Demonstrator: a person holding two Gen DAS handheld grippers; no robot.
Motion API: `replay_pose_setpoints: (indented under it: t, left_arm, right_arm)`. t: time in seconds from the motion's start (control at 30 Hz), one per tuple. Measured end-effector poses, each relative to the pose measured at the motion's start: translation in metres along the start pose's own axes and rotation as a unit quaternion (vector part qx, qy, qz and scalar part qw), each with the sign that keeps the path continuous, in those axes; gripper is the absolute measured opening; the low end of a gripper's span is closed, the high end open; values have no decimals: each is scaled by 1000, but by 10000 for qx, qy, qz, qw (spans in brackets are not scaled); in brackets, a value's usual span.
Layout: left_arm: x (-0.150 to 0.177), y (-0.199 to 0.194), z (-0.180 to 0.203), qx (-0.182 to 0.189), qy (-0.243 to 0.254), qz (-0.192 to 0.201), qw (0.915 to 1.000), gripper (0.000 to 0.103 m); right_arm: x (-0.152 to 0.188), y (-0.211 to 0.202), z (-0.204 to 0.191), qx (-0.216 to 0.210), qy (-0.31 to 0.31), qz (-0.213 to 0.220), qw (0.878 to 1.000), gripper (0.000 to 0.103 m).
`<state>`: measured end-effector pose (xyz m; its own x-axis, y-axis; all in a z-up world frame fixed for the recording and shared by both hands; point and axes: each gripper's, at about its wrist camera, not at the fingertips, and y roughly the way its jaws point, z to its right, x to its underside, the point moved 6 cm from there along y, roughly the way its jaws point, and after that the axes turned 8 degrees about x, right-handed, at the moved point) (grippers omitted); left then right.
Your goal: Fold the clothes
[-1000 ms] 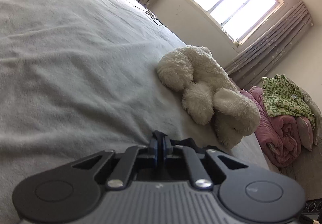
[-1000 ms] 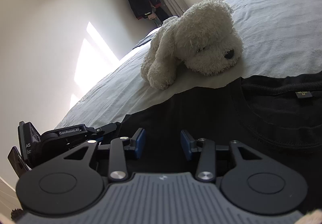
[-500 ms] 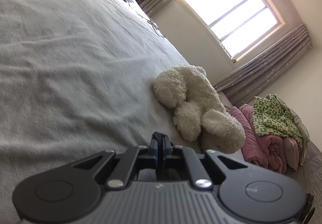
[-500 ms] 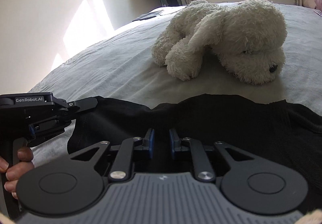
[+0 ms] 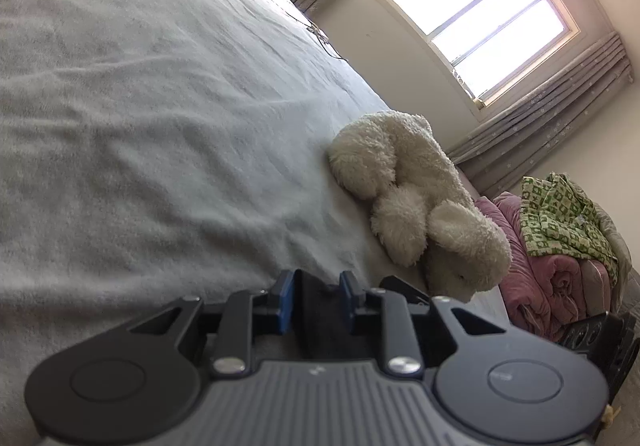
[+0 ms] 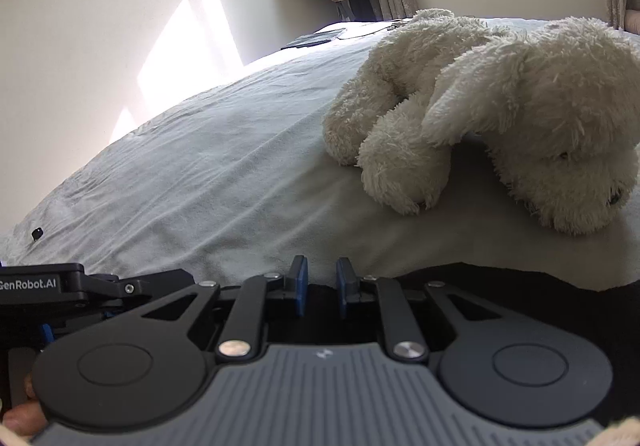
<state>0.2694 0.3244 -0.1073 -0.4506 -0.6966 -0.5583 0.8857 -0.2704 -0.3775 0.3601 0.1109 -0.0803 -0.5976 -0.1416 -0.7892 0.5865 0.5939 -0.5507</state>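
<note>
- The left hand-held gripper [image 5: 316,300] is opening, with black cloth lying loose between its blue pads.
- The right hand-held gripper [image 6: 319,288] is opening too, over the black shirt [image 6: 500,286] right under it.
- It looks like a fold is being let go.
- Next, both should be lifting away gently.
- Farther ahead, a fluffy toy dog [image 6: 500,105] is lying on the bed [image 6: 200,165].

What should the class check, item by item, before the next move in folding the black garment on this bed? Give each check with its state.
1. Left gripper released: ok, jaws opening, dark cloth between the pads without clear pressure.
2. Right gripper released: ok, jaws opening over the black garment.
3. Garment lies flat: cannot tell, mostly hidden.
4. Plush dog apart from the garment: ok, bare bed sheet between them.
5. Grippers apart from each other: ok, side by side.
</note>
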Motion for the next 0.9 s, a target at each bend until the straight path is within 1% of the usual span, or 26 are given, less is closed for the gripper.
replay_pose_setpoints:
  t: [0.03, 0.07, 0.17, 0.23, 0.3, 0.37, 0.4, 0.43, 0.53, 0.63, 0.7, 0.77, 0.8, 0.83, 0.87, 0.9]
  left_arm:
    - [0, 0, 0, -56, 21, -43, 10000, 14]
    - [0, 0, -1, -89, 23, -75, 9999, 12]
    - [0, -1, -1, -51, -13, -167, 9998, 12]
    - [0, -2, 0, -10, -4, -256, 9997, 12]
    - [1, -2, 1, 2, 40, -300, 9995, 12]
    - [3, -1, 2, 36, 55, -329, 9994, 12]
    - [3, -1, 4, 115, 32, -362, 9993, 6]
    - [4, 0, 5, 202, 6, -397, 9990, 3]
    - [1, -4, 18, 493, -95, -287, 9983, 3]
    - [-2, -8, 38, 836, -180, -175, 9962, 3]
    - [1, -5, 55, 892, -106, -207, 9957, 3]
    - [4, 0, 69, 917, -91, -272, 9954, 3]
    - [6, 5, 74, 916, -128, -322, 9952, 3]
    - [8, 9, 79, 915, -166, -371, 9950, 3]
    - [11, 15, 82, 854, -192, -431, 9952, 3]
    - [13, 22, 85, 783, -216, -492, 9955, 3]
  right_arm:
    - [-1, -9, 4, -11, 89, 27, 10000, 23]
    - [-2, -18, 8, -16, 169, 51, 9998, 26]
    - [7, -39, 5, 28, -35, -65, 10000, 26]
    - [22, -46, -2, 78, -210, -249, 9994, 26]
    - [33, -42, -6, 114, -217, -374, 9990, 26]
    - [39, -35, -5, 108, -152, -338, 9993, 26]
    - [42, -31, -5, 105, -118, -316, 9994, 26]
    - [45, -29, -3, 55, -42, -260, 9996, 26]
    - [49, -27, 4, -194, 331, -98, 9992, 26]
    - [50, -30, 18, -506, 814, -108, 9953, 23]
    - [50, -32, 27, -788, 1146, -140, 9902, 23]
    - [47, -37, 39, -1081, 1621, -207, 9806, 26]
    - [43, -39, 47, -1249, 1928, -251, 9729, 31]
    - [41, -44, 58, -1458, 2324, -288, 9612, 37]
    - [38, -48, 68, -1646, 2674, -273, 9490, 50]
    - [37, -52, 77, -1819, 2960, -215, 9375, 55]
